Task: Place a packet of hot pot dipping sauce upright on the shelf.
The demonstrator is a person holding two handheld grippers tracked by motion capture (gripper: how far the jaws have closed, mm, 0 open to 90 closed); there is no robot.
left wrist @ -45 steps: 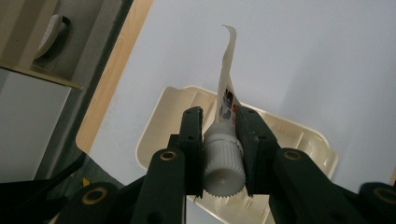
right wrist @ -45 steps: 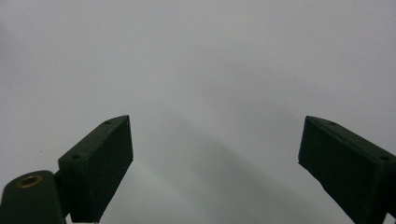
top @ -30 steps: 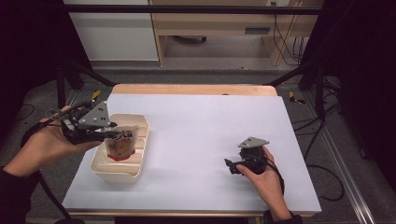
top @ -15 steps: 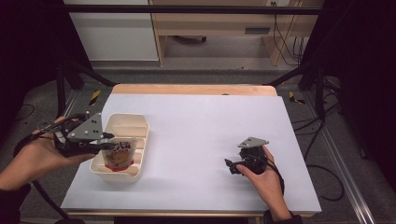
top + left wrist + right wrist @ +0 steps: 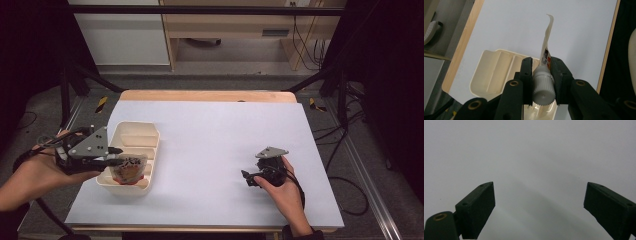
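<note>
Two claws in play: my left claw (image 5: 541, 75) is clamped on the spouted pouch's (image 5: 128, 169) white cap (image 5: 543, 86) over the cream tray's (image 5: 134, 139) near end, right claw (image 5: 251, 178) spread idle on the table (image 5: 210, 150), so next I'd lower and let go.

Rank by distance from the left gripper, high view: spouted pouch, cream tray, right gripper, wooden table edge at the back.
1. spouted pouch: clamped by its cap in the left gripper.
2. cream tray: right under the pouch.
3. wooden table edge: at the back.
4. right gripper: across the table, about as far; too close to call.
</note>
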